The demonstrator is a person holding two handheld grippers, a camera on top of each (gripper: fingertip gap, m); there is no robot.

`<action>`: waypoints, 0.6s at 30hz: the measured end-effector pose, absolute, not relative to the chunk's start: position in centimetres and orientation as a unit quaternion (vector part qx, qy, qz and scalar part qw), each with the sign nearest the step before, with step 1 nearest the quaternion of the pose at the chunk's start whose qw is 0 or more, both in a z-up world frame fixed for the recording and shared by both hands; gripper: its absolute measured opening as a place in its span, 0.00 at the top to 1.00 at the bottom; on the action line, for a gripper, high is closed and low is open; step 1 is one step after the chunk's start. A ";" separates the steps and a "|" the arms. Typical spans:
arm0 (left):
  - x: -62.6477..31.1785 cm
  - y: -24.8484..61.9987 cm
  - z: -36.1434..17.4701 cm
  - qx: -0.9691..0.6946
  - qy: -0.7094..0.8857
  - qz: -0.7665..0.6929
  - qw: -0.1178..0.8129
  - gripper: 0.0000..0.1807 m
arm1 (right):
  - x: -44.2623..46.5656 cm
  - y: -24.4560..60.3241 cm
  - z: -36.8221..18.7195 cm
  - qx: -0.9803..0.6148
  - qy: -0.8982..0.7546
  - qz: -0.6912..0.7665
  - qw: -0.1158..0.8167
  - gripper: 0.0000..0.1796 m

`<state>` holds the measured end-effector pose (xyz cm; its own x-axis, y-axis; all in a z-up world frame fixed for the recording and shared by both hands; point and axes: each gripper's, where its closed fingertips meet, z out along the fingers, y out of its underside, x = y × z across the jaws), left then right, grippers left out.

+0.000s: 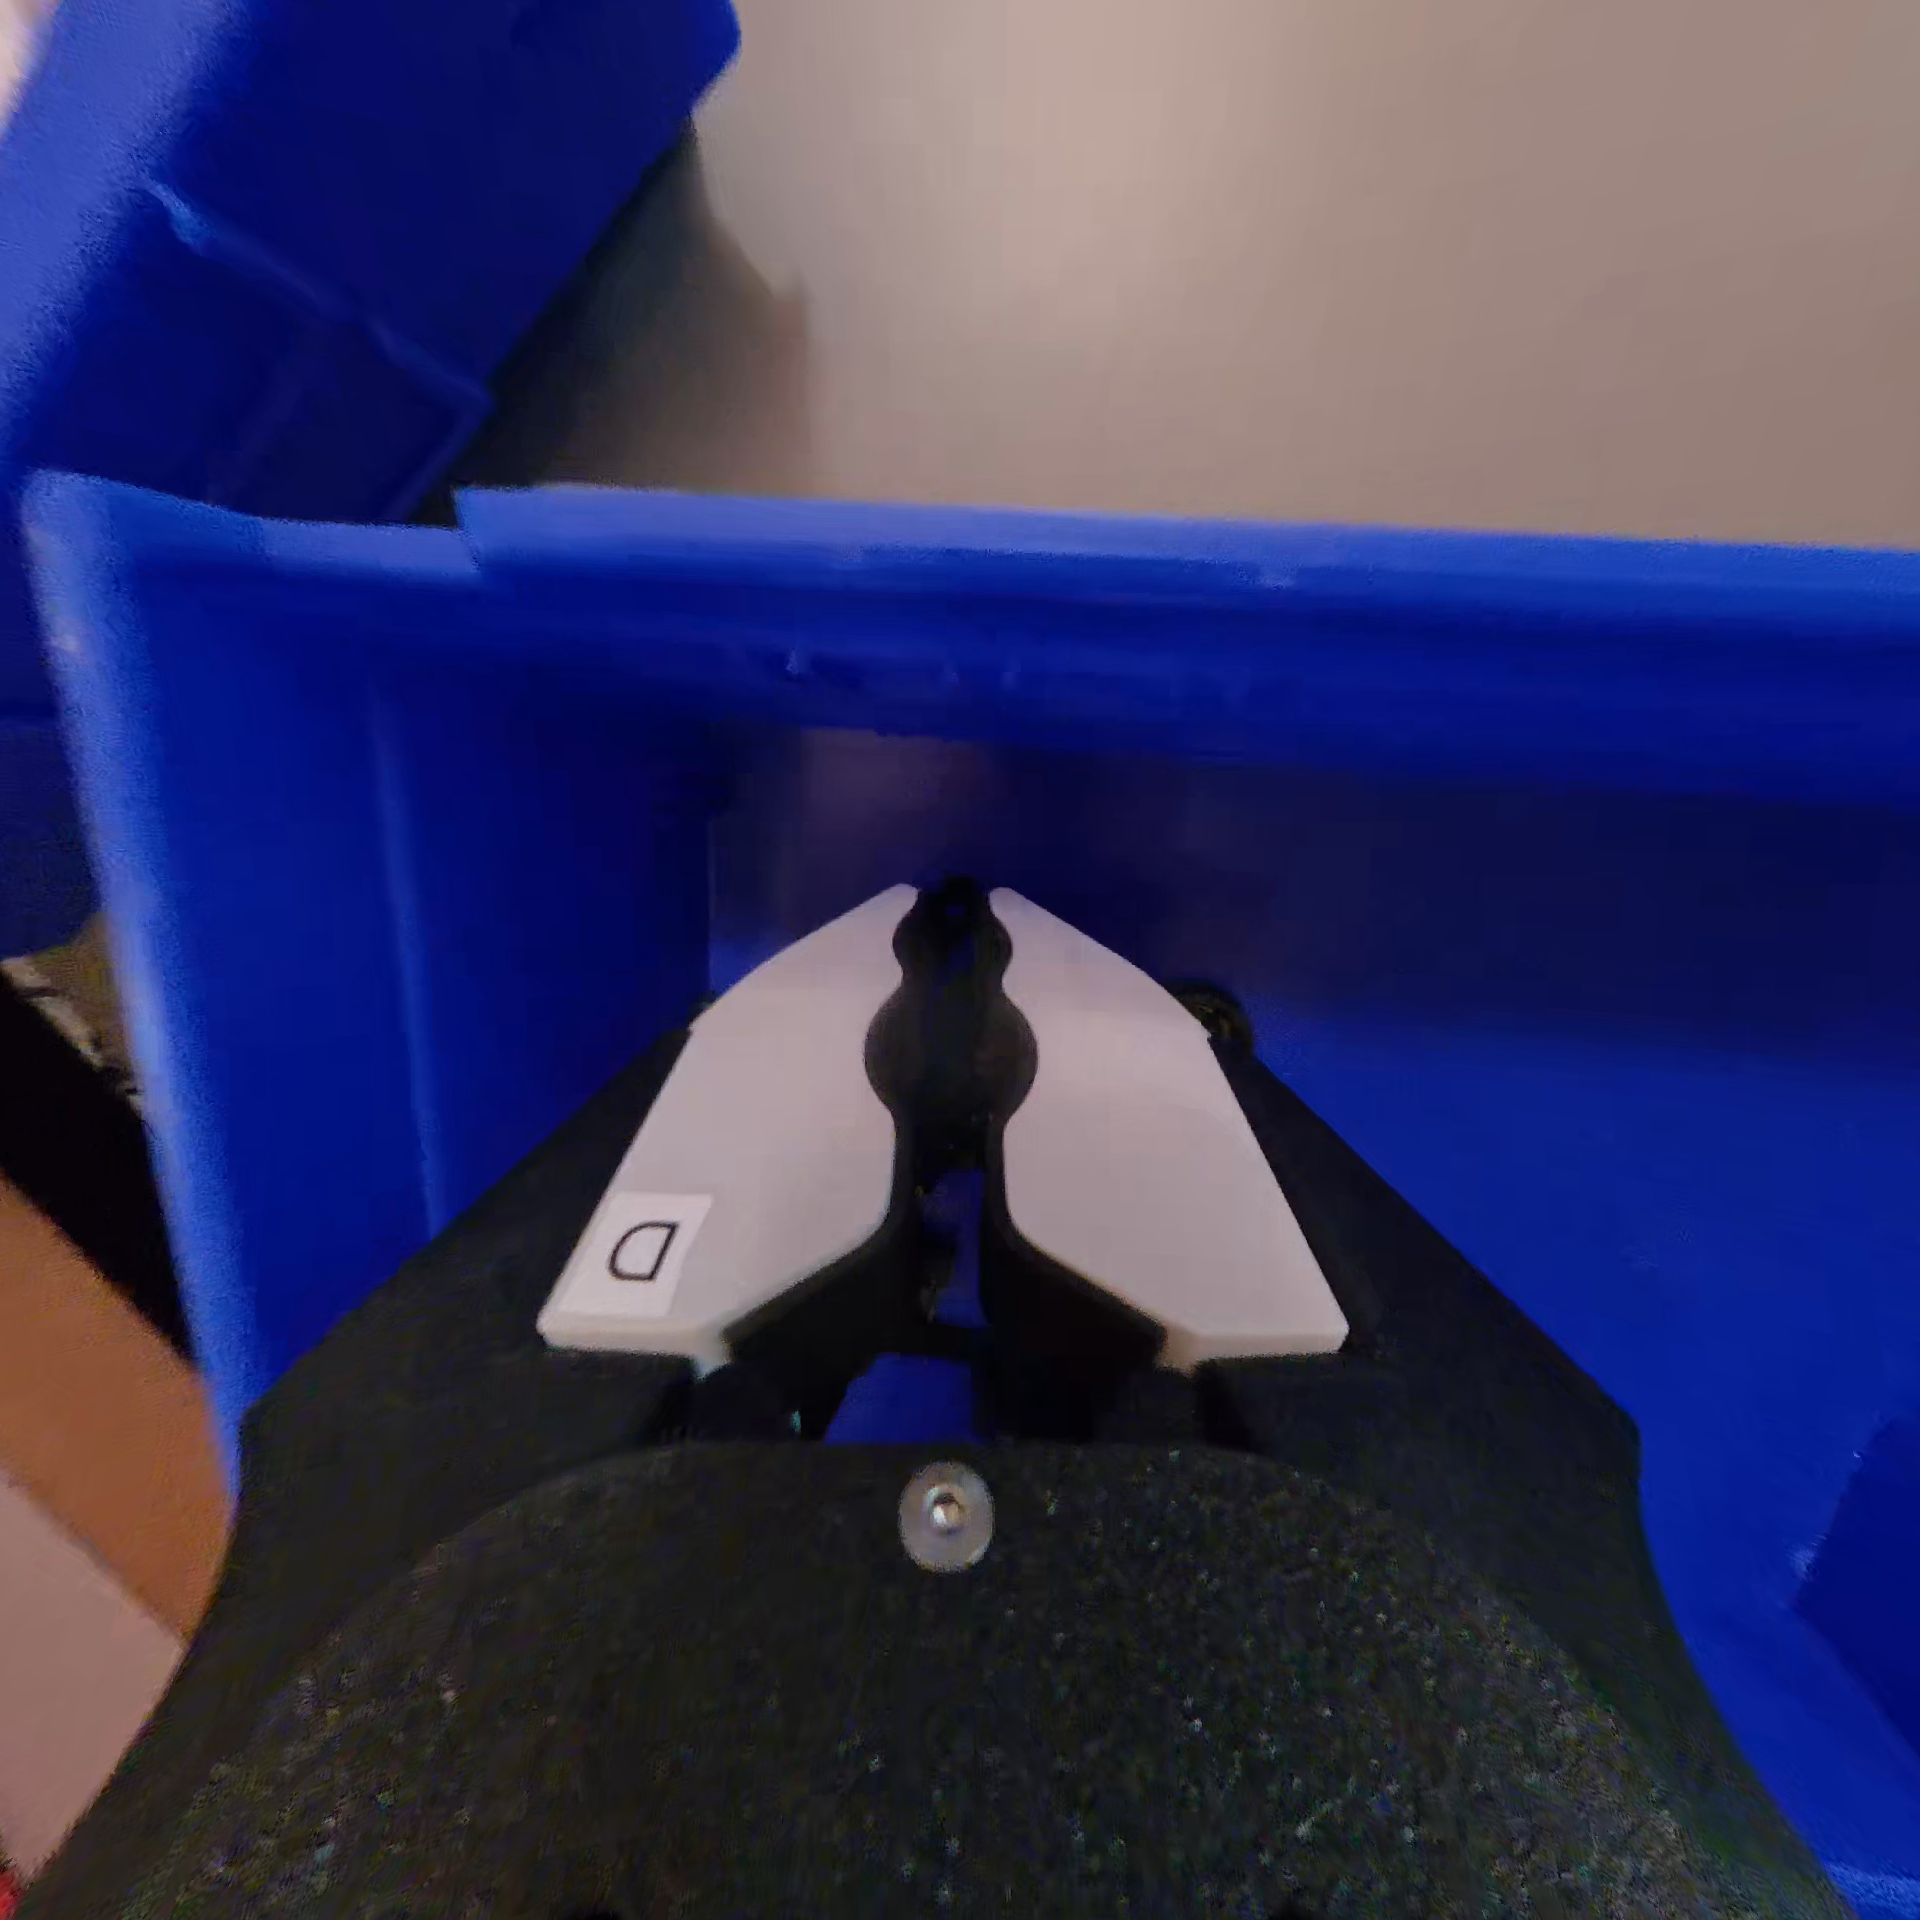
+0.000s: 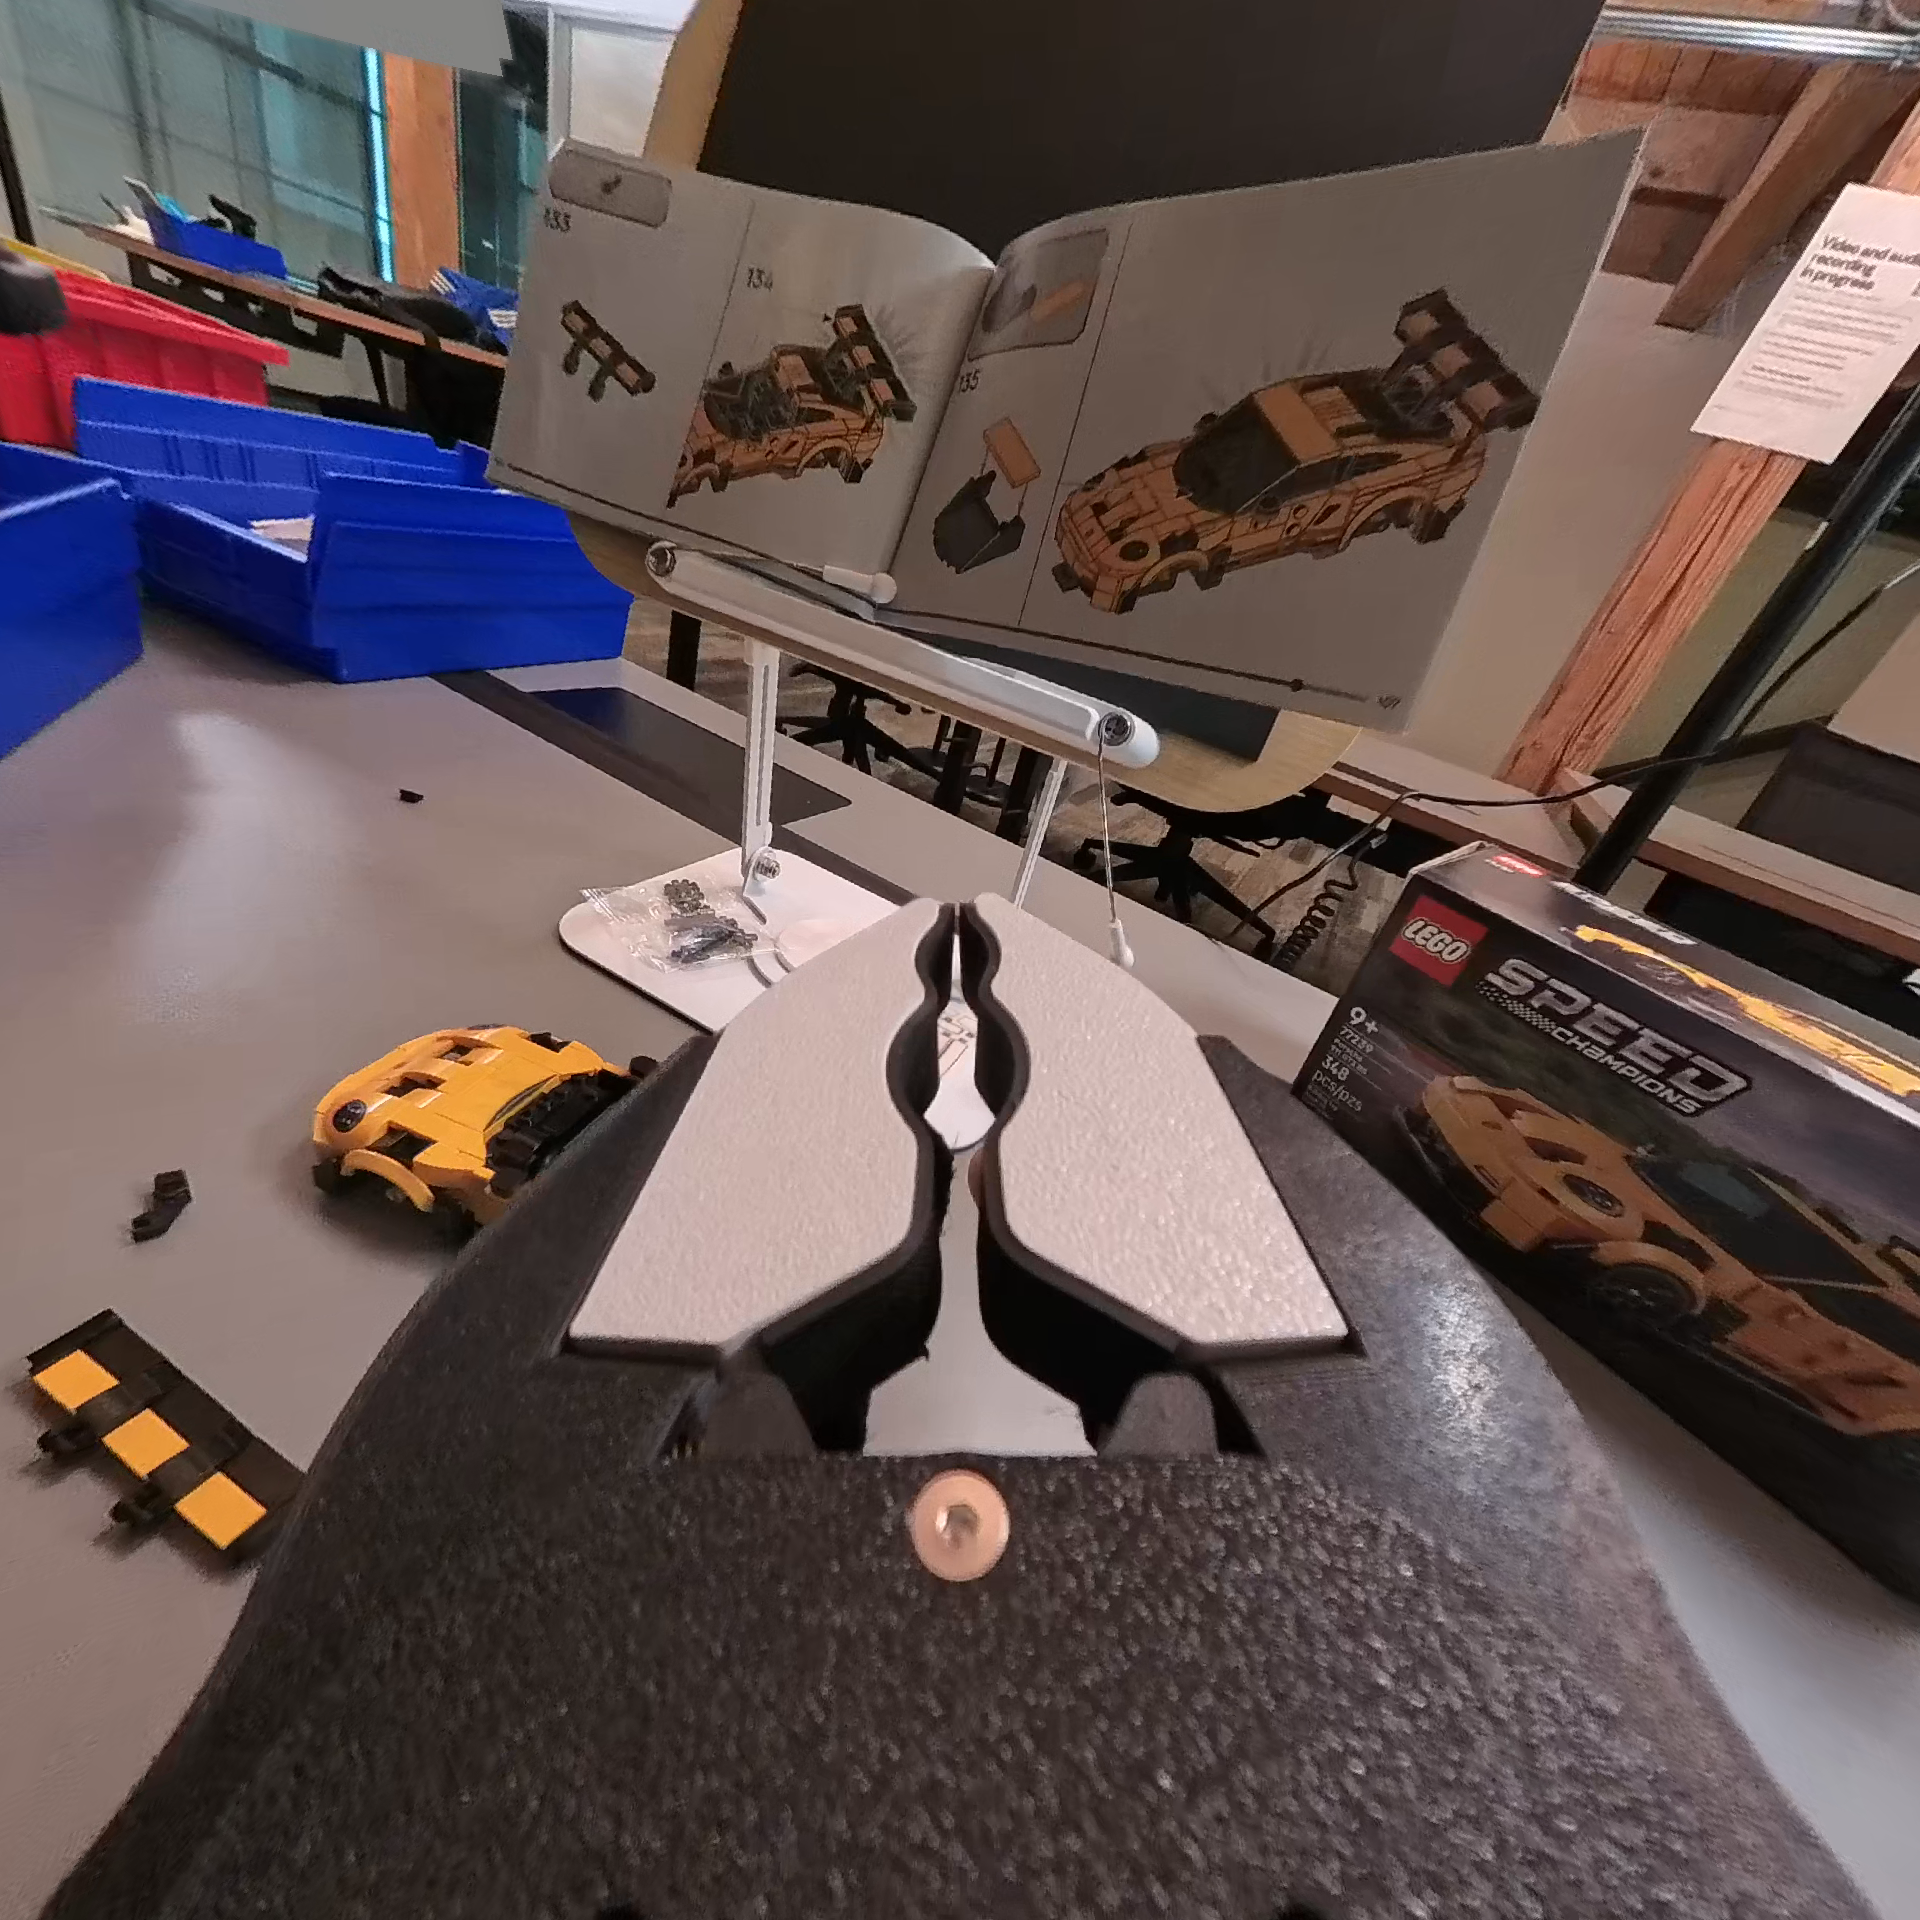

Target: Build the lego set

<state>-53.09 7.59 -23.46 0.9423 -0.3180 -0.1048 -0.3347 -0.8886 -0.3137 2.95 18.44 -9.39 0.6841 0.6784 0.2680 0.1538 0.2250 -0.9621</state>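
Note:
In the left wrist view my left gripper (image 1: 956, 896) reaches down inside a blue bin (image 1: 1143, 634). Its jaws are nearly closed on a small black piece (image 1: 956, 891) at the tips, close to the bin's far wall. In the right wrist view my right gripper (image 2: 957, 912) is shut and empty, held above the grey table. A partly built yellow Lego car (image 2: 457, 1112) lies on the table to its left. A black and yellow striped assembly (image 2: 145, 1444) lies at the near left. Small black pieces (image 2: 161, 1205) lie between them.
An open instruction booklet (image 2: 1039, 436) rests on a white stand (image 2: 831, 894), with a clear bag of small parts (image 2: 675, 925) on its base. The Lego box (image 2: 1610, 1143) stands at the right. Blue bins (image 2: 364, 561) and a red bin (image 2: 125, 343) sit at the far left. A second blue bin (image 1: 312, 208) lies beyond the first. Tip to tip, the grippers are about 60 cm apart. Between my right fingertips and the partly built yellow Lego car (image 2: 457, 1112) there is roughly 20 cm.

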 end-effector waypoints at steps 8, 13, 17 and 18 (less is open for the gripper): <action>-42.0 8.0 -9.6 -0.901 0.232 0.042 0.363 0.96 | 2.7 17.4 -8.4 -0.576 -0.358 0.193 0.709 1.00; -25.7 7.3 -4.0 -0.808 0.305 -0.106 0.493 0.96 | 1.9 16.1 -8.0 -0.557 -0.381 0.191 0.713 1.00; -14.3 7.2 -4.6 -0.742 0.295 -0.288 0.529 0.96 | 1.2 14.6 -7.7 -0.540 -0.406 0.196 0.711 0.99; -12.1 7.5 -5.1 -0.731 0.282 -0.331 0.525 0.96 | 0.8 14.0 -7.8 -0.537 -0.417 0.202 0.705 0.99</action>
